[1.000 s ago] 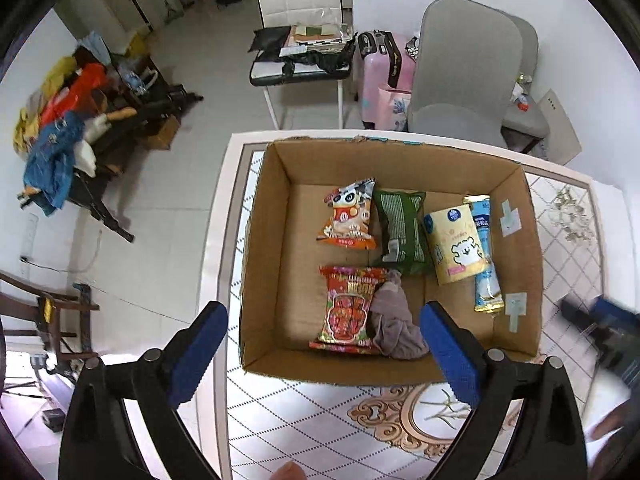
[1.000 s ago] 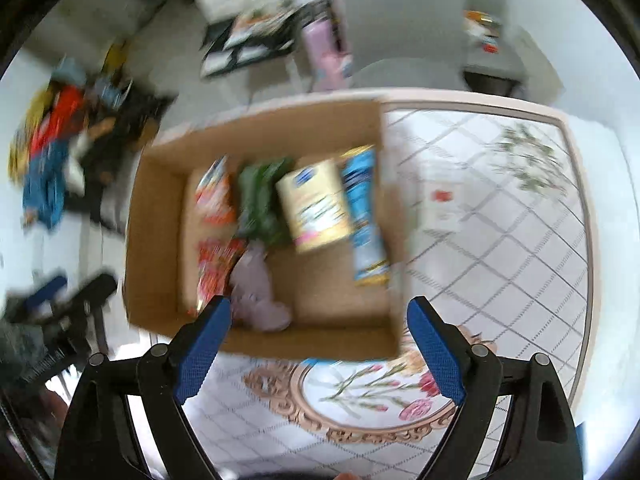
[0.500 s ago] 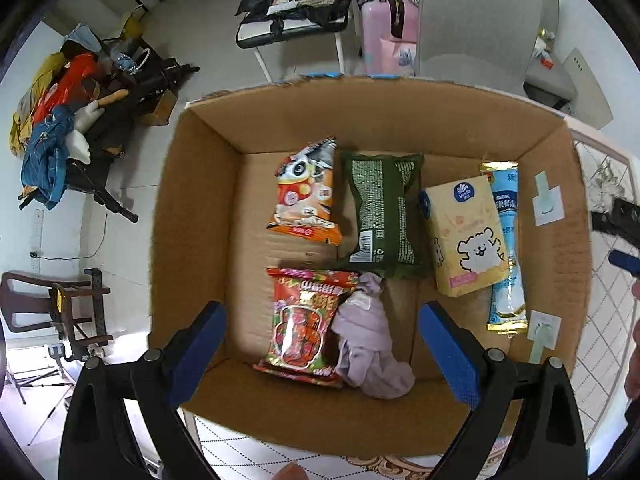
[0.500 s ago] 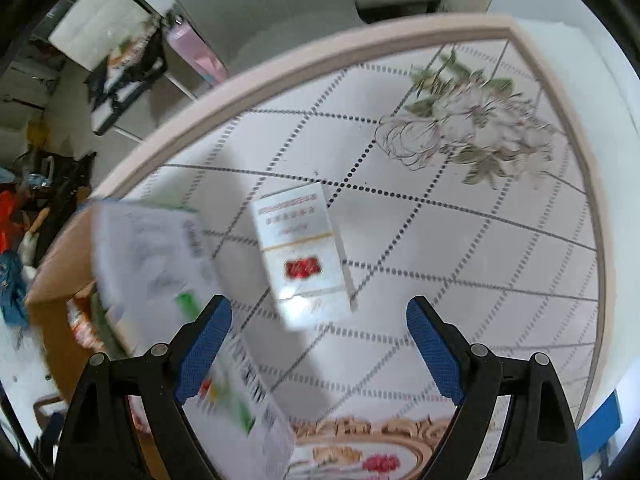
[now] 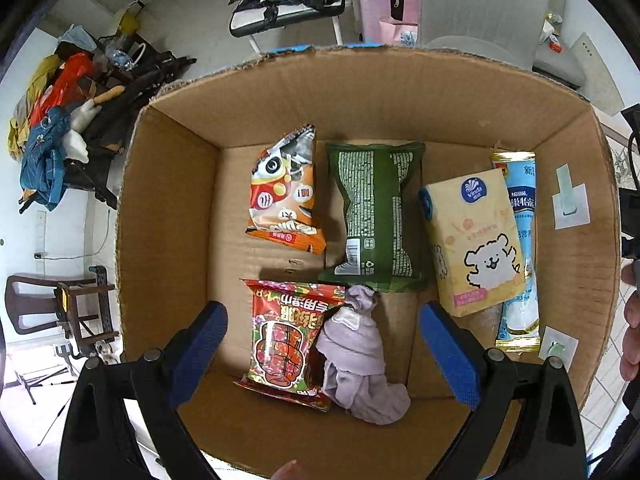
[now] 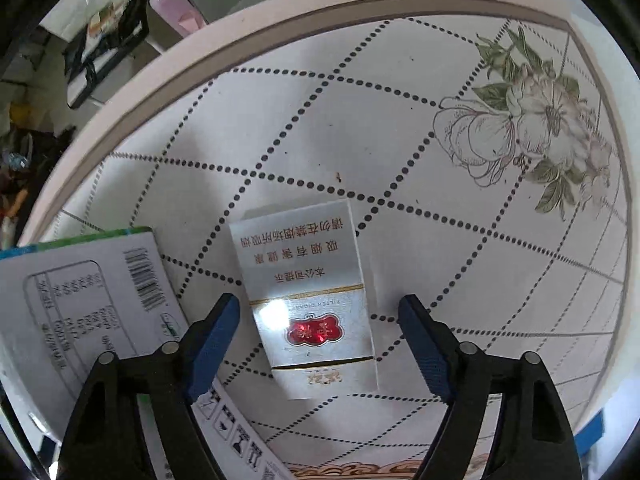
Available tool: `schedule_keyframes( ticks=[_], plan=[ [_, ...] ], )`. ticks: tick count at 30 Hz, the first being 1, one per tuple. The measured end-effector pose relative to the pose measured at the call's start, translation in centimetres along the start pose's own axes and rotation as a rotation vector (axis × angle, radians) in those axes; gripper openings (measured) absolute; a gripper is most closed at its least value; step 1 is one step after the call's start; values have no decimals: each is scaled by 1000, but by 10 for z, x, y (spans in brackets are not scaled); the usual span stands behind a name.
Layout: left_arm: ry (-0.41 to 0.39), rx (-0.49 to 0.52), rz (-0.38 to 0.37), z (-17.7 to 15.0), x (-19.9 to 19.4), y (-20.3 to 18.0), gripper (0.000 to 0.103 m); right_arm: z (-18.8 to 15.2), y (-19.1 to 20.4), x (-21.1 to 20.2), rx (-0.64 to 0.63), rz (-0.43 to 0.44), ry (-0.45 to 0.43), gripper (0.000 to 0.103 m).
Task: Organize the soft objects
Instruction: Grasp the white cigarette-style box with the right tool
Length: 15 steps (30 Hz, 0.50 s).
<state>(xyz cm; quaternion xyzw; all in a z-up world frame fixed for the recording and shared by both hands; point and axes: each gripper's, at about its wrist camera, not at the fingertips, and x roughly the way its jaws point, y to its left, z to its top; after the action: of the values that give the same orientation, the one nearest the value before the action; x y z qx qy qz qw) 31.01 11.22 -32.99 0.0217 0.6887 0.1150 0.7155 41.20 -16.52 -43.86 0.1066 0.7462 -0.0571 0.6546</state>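
Observation:
In the left wrist view my left gripper (image 5: 324, 350) is open, low inside a cardboard box (image 5: 168, 216). Between its fingers lie a red snack bag (image 5: 290, 340) and a crumpled lilac cloth (image 5: 360, 360). Further in lie an orange snack bag (image 5: 284, 196), a green packet (image 5: 376, 212), a yellow tissue pack (image 5: 476, 240) and a light blue packet (image 5: 522, 248). In the right wrist view my right gripper (image 6: 320, 344) is open above a white cigarette pack (image 6: 308, 292) lying flat on the table (image 6: 400, 120); the pack sits between the fingers, apart from both.
The white printed outer wall of the box (image 6: 80, 312) stands close by the right gripper's left finger (image 6: 212, 340). The table's edge (image 6: 160, 76) curves behind. Beyond the box are chairs (image 5: 476, 4), a pink suitcase (image 5: 380, 0) and a clothes pile (image 5: 52, 120).
My left gripper has moved forward and down into the box, over the red bag and cloth. My right gripper has swung right off the box and come down over the cigarette pack.

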Motion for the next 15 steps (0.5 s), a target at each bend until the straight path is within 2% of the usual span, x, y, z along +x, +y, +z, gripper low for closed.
schedule_keyframes(
  ticks=[2, 4, 10, 15],
  plan=[
    [1, 2, 7, -1, 1, 0, 98, 0, 12, -1, -26, -54, -7, 71],
    [2, 4, 7, -1, 2, -1, 98, -1, 17, -2, -44, -62, -21, 59],
    [1, 5, 0, -6, -2, 1, 98, -12, 20, -9, -55, -76, -20, 58],
    [-18, 12, -19, -14, -17, 6, 98, -36, 0, -58, -39, -26, -89, 58]
  ],
)
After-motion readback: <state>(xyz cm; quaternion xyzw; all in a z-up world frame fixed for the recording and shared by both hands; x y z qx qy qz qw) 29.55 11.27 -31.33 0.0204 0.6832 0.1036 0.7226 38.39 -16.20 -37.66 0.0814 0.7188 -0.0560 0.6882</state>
